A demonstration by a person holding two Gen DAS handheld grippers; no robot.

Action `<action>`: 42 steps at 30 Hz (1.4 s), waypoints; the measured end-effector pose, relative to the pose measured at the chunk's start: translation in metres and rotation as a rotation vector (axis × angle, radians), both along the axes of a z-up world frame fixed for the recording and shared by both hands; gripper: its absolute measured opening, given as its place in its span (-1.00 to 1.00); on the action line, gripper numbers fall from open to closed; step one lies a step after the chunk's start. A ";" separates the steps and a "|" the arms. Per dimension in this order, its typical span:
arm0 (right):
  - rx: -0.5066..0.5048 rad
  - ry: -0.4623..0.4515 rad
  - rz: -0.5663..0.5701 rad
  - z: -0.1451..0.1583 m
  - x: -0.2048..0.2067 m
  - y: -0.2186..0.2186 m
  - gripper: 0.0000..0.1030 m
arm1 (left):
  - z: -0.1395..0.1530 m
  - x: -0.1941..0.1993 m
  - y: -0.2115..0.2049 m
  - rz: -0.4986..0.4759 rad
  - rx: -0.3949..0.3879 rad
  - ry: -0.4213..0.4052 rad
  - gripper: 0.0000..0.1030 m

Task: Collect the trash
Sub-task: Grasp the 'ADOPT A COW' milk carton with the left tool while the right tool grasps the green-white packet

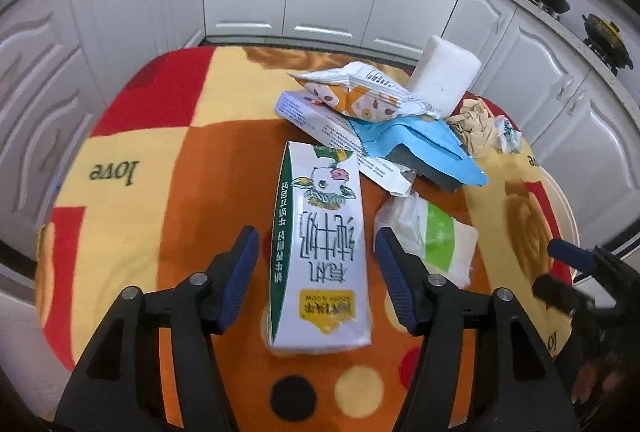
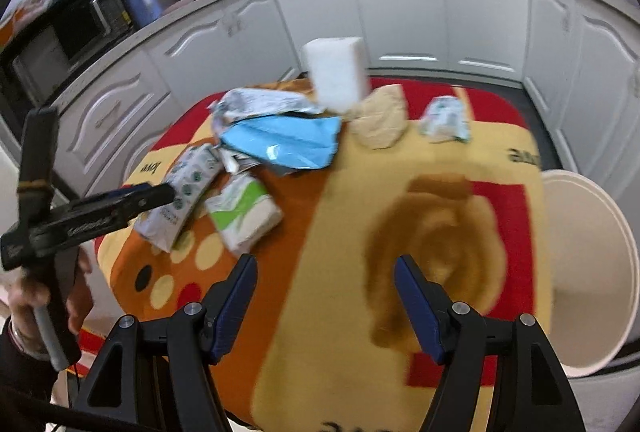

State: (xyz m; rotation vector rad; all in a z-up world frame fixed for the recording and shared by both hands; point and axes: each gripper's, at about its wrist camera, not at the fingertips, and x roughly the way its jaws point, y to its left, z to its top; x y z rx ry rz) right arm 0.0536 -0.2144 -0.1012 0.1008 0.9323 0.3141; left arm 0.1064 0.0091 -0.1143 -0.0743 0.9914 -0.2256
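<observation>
On the patterned cloth [image 1: 168, 167] a milk carton [image 1: 320, 252] is lying flat, lengthwise between the left gripper's [image 1: 318, 280] blue pads, which are standing apart on either side and not pressing it. A green-and-white tissue pack [image 1: 432, 244] is lying just beside the carton (to its right in this view), with a heap of wrappers [image 1: 360, 95] beyond. The right gripper [image 2: 326, 306] is hanging with jaws apart over bare cloth, nothing between them, and a white bin [image 2: 588, 272] is standing beside the table edge.
</observation>
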 end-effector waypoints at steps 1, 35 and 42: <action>-0.005 -0.003 0.012 -0.001 0.002 0.005 0.33 | -0.002 0.002 0.000 0.002 0.003 0.007 0.15; -0.043 -0.101 -0.006 0.015 -0.029 -0.032 -0.20 | 0.040 -0.044 -0.060 -0.166 -0.024 -0.093 -0.03; -0.035 -0.091 -0.174 0.017 -0.050 -0.100 -0.20 | 0.046 -0.046 -0.118 -0.259 -0.035 -0.108 -0.03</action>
